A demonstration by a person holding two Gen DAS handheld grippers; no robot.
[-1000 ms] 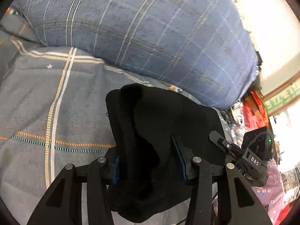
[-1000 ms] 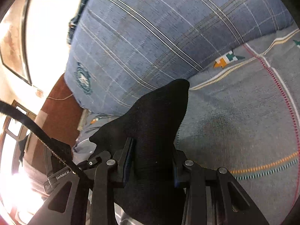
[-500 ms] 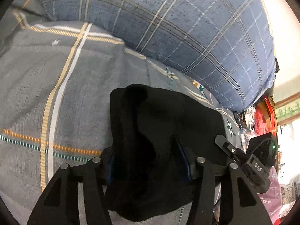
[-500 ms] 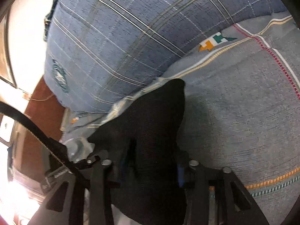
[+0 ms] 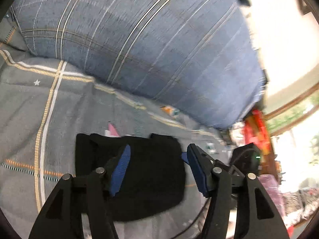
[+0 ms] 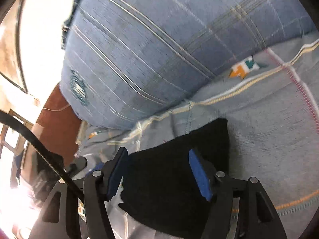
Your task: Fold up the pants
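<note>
The black pants (image 5: 147, 177) lie folded in a flat bundle on the grey patterned bedspread (image 5: 24, 123). My left gripper (image 5: 157, 153) is open, its blue-padded fingers spread above the bundle and holding nothing. In the right wrist view the same black pants (image 6: 171, 187) lie flat under my right gripper (image 6: 157, 157), which is also open and empty. The near edge of the bundle is hidden behind the gripper bodies.
A large blue plaid pillow (image 5: 159, 45) lies just beyond the pants and also fills the top of the right wrist view (image 6: 159, 49). My other gripper (image 5: 247, 159) shows at the right. Red and pink clutter (image 5: 257, 131) lies past the bed edge. A black cable (image 6: 30, 135) crosses the left.
Both grippers have opened and let go of the black pants, which now lie flat on the bedspread instead of bunched between the fingers. Both grippers have pulled back a little.
</note>
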